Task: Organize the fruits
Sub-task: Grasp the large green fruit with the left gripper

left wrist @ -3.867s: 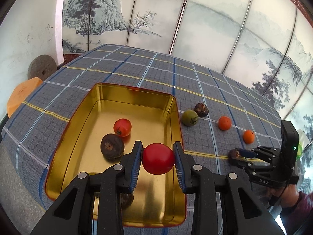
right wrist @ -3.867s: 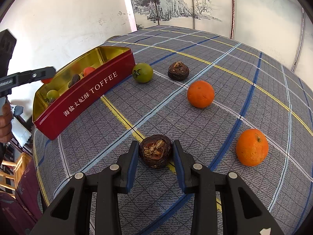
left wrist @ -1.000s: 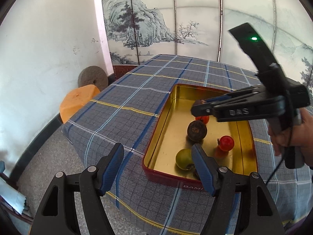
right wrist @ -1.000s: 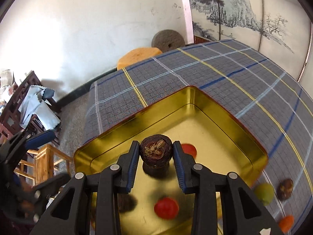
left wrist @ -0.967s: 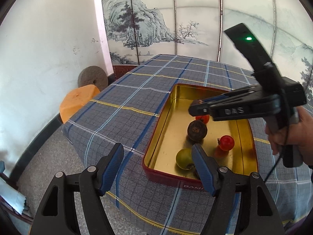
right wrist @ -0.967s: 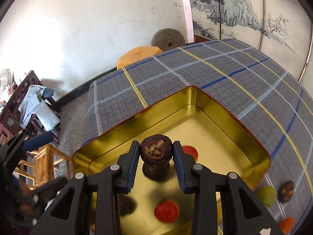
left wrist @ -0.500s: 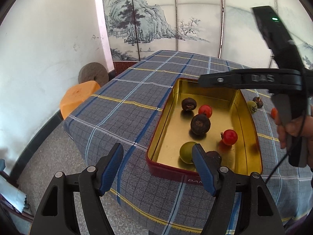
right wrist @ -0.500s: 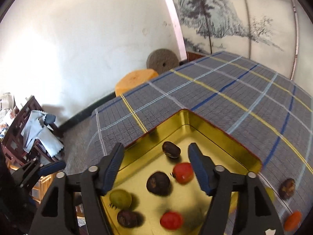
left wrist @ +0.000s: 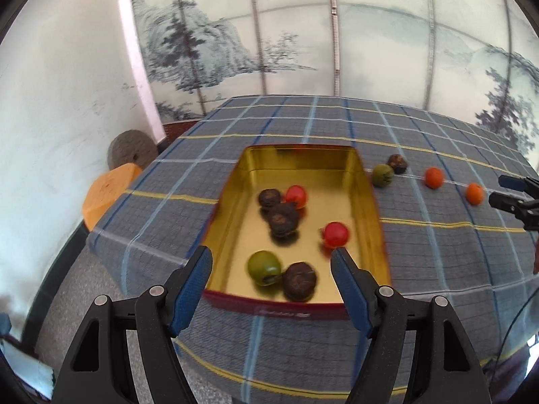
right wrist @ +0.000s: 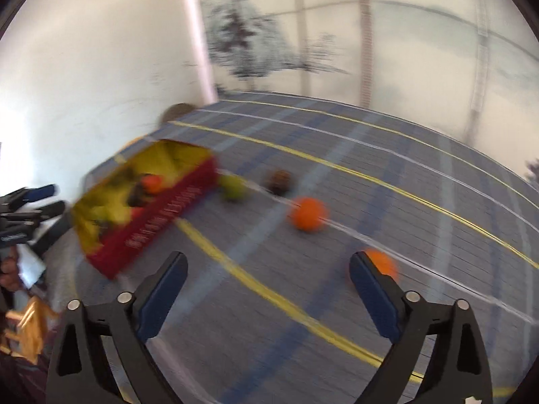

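Left tongs (left wrist: 271, 261): mine, spread about two-thirds wide with nothing between the blue pads; they hang above the near end of the tin.
Right tongs (right wrist: 268, 269): mine, jaws have just been opening and now stand wide apart, empty, over bare cloth; the view is blurred.
Gold-lined rectangular metal tin with red outer walls (left wrist: 369, 198): sits on the worktop, long side running away from my left tongs; in the right wrist view it lies at the left (right wrist: 161, 222).
Fruit in the tin: two red round tomatoes, one far (left wrist: 296, 196) and one near the right wall (left wrist: 335, 234); a green round fruit (left wrist: 263, 267) near the front, touching a dark brown wrinkled fruit (left wrist: 299, 281); two more dark brown fruits, a small one (left wrist: 269, 198) and a larger one (left wrist: 283, 219), close together mid-tin.
Fruit outside the tin: a green round fruit (left wrist: 383, 175) just beside the tin's right wall, touching a dark brown fruit (left wrist: 397, 164); then two orange round citrus fruits in a row, the first (left wrist: 433, 177) nearer the tin, the second (left wrist: 474, 193) farther right.
Second orange, right wrist view (right wrist: 382, 264): partly hidden behind my right-hand pad (right wrist: 370, 289).
Worktop (left wrist: 235, 128): covered by a blue-grey checked cloth with yellow and white lines.
Right tongs seen from the left (left wrist: 512, 192): tips at the frame's right edge, just beyond the second orange.
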A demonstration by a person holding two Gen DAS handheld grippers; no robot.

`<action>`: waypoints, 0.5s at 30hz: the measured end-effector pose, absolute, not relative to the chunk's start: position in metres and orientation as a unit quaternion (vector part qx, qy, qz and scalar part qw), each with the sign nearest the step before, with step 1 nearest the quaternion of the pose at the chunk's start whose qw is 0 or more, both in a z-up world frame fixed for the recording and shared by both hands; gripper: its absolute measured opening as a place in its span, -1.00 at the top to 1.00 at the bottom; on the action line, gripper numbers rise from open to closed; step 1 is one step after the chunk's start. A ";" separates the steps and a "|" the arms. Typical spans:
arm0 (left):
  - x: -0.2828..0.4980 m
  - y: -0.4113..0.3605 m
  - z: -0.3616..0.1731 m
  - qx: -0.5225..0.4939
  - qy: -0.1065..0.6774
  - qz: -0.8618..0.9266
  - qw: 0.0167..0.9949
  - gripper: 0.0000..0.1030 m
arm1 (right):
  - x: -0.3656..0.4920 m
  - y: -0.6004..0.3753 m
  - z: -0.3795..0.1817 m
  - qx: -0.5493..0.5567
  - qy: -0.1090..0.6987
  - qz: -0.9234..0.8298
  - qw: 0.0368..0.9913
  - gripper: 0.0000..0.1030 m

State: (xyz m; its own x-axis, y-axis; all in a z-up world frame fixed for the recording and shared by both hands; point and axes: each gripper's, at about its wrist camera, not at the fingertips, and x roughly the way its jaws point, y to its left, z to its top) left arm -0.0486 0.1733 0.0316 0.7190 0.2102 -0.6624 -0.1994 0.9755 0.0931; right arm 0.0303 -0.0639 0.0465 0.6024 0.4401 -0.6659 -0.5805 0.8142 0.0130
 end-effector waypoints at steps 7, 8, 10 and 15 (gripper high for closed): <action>-0.007 0.114 0.047 0.057 0.371 0.000 0.927 -0.43 | 0.072 -0.176 0.012 -0.121 0.404 0.106 0.901 -0.99; 0.004 0.105 0.050 0.061 0.370 -0.019 0.927 -0.43 | 0.078 -0.185 0.008 -0.119 0.412 0.090 0.899 -0.99; 0.025 0.094 0.051 0.064 0.376 -0.044 0.923 -0.42 | 0.086 -0.204 -0.001 -0.110 0.423 0.064 0.897 -0.99; 0.093 0.071 0.048 0.089 0.402 -0.115 0.904 -0.38 | 0.092 -0.226 -0.007 -0.073 0.438 0.073 0.893 -0.99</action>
State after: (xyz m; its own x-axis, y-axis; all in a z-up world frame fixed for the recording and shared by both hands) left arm 0.0928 0.0713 0.0478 0.6497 -0.1371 -0.7477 0.2796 0.9578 0.0673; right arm 0.0919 -0.2261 -0.0068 0.6060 0.0674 -0.7926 -0.1952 0.9785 -0.0660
